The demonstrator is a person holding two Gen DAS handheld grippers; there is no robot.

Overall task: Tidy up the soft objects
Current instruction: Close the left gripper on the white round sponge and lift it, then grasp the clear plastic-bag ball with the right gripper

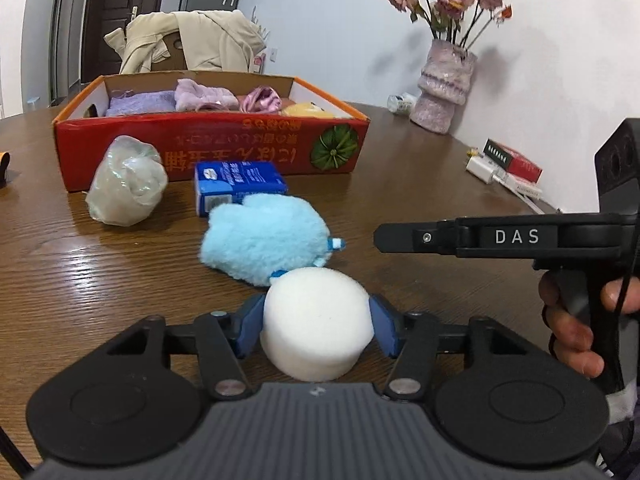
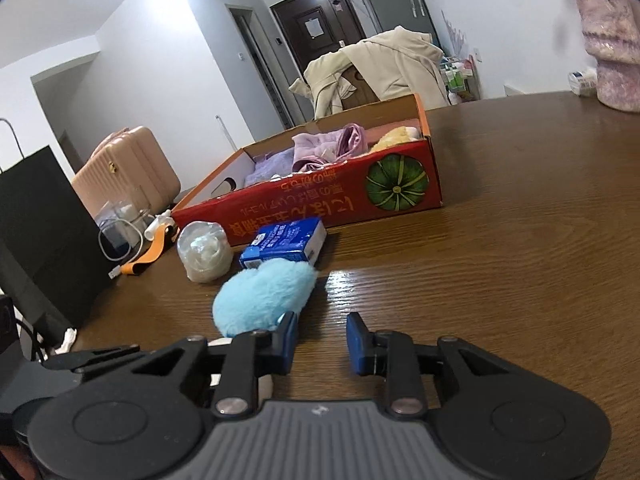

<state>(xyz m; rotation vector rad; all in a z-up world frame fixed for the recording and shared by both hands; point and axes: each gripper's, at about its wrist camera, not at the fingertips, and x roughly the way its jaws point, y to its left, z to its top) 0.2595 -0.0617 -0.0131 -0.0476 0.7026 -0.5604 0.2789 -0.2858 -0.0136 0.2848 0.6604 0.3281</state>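
Mid-pickup: left gripper [image 1: 318, 326] clamped on white sponge [image 1: 316, 320] (right gripper [image 2: 322, 344] empty, jaws apart). Next probably lifting toward red box [image 1: 212, 152].

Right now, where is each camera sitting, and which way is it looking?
Left wrist: on the left gripper, looking forward and down over the table toward the red box; its fingers flank a white sponge, and a hand holds the right gripper at right.
Right wrist: on the right gripper, facing the box from its right; its fingers have nothing between them.
Both see: box, blue plush, blue carton.
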